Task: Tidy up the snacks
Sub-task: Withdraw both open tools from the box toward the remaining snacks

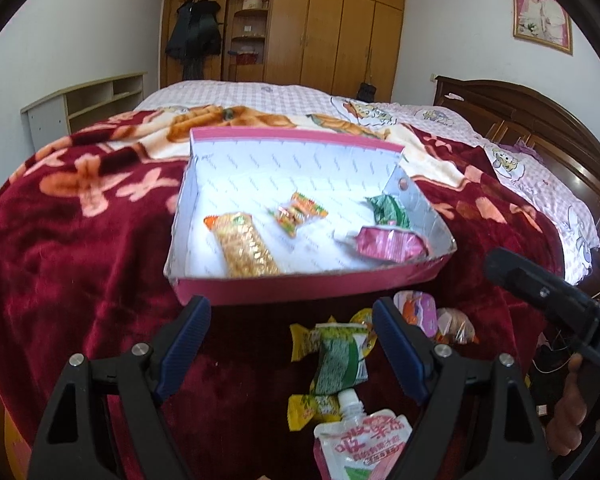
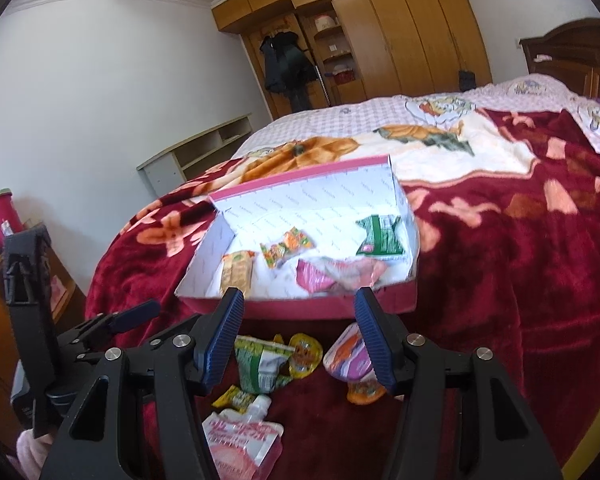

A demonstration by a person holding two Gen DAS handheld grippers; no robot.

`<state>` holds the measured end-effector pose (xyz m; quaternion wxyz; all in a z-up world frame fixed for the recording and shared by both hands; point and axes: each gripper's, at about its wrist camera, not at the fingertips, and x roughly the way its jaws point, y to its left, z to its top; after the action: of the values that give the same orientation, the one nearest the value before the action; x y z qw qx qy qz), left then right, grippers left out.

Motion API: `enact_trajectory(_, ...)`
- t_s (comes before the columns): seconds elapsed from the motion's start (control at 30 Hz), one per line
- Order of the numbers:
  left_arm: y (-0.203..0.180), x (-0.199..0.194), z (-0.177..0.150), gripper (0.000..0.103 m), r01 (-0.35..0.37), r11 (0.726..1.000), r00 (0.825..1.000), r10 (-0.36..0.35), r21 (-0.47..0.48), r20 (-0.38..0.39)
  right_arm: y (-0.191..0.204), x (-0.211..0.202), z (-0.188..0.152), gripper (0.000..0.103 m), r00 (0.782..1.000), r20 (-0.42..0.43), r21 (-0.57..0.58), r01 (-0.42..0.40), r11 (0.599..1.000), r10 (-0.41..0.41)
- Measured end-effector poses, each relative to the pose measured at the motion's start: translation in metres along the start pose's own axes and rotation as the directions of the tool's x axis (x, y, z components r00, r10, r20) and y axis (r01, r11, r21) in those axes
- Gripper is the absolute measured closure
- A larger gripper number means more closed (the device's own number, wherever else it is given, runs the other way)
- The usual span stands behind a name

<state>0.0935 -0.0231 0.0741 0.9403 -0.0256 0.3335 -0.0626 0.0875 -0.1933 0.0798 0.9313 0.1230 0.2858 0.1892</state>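
A pink box (image 1: 300, 294) with a white inside lies on the red blanket and holds a golden bar (image 1: 248, 244), a small orange packet (image 1: 298, 212), a green packet (image 1: 388, 210) and a pink packet (image 1: 388, 242). Loose snacks lie before its near wall: a green-yellow packet (image 1: 338, 356), a spouted pink pouch (image 1: 362, 440) and a pink jelly cup (image 1: 416, 308). My left gripper (image 1: 291, 312) hovers open above them, holding nothing. My right gripper (image 2: 299, 302) is open too, over the green packet (image 2: 260, 368), the pink cup (image 2: 348, 356) and the pouch (image 2: 240, 436), just short of the box (image 2: 300, 178).
The red blanket (image 1: 80, 260) covers the near part of a bed with a pink checked sheet (image 1: 260, 94). A dark headboard (image 1: 540, 120) stands at right and wooden wardrobes (image 1: 320, 32) behind. A low shelf (image 2: 204, 148) sits by the left wall. A hand (image 1: 568, 412) holds the right gripper's body.
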Motion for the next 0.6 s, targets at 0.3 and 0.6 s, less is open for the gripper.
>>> enact_trajectory(0.3, 0.01, 0.013, -0.025, 0.017, -0.004, 1.0, 0.997, 0.002, -0.027, -0.071, -0.012, -0.001, -0.02, 0.044, 0.999, -0.03, 0.065, -0.009, 0.998, 0.011)
enact_trajectory(0.6, -0.004, 0.032, -0.039, 0.017, 0.035, 0.999, 0.991, -0.038, -0.025, -0.132, -0.028, 0.003, -0.043, 0.044, 0.998, -0.056, 0.105, 0.028, 0.994, -0.022)
